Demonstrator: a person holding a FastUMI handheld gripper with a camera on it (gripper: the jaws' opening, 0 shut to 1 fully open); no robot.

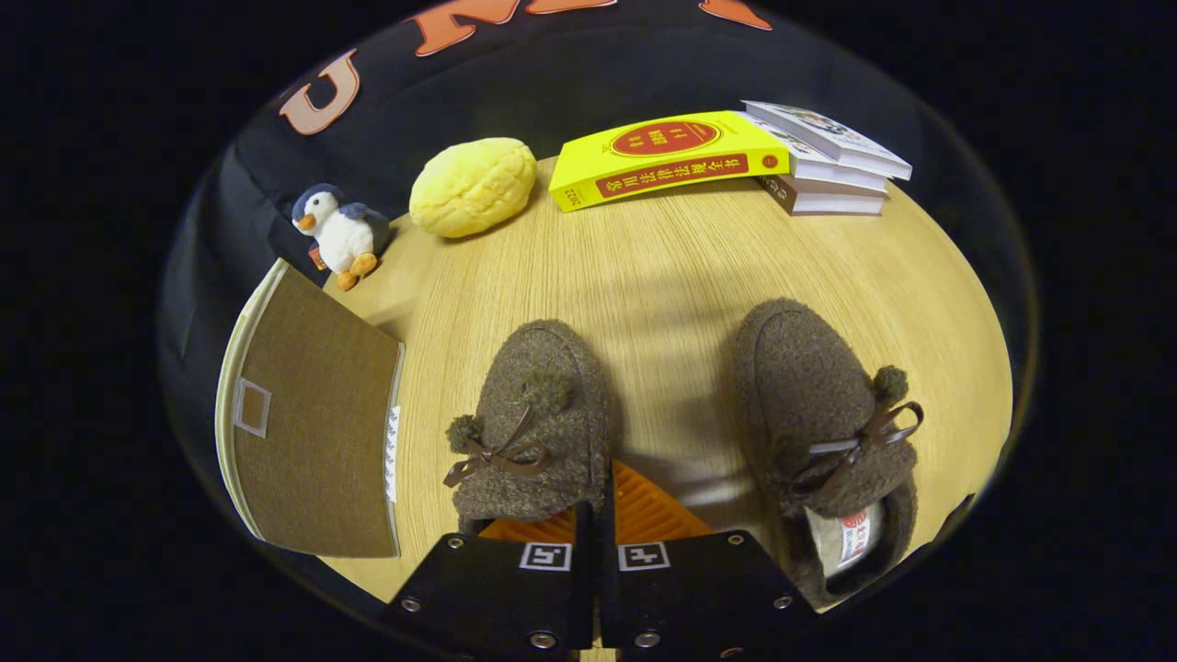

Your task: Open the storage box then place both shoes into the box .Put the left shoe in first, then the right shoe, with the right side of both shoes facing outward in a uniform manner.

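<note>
Two brown fuzzy shoes with bow laces and pompoms stand on the wooden table (pixel 662 276), toes pointing away from me. One shoe (pixel 538 423) sits just ahead of my fingers, slightly to their left. The other shoe (pixel 818 414) lies further right, and its pale lining shows at the heel opening. A brown fabric storage box (pixel 313 432) with its lid down rests to the left of the fingers, beside the nearer shoe. My gripper (pixel 602 487) hovers low over the table's near side, its fingers pressed together with nothing between them.
Along the table's far side sit a plush penguin (pixel 338 232), a yellow bun-shaped cushion (pixel 474 186), a yellow book (pixel 667 156) and a stack of books (pixel 832 161). Bare wood lies between these and the shoes.
</note>
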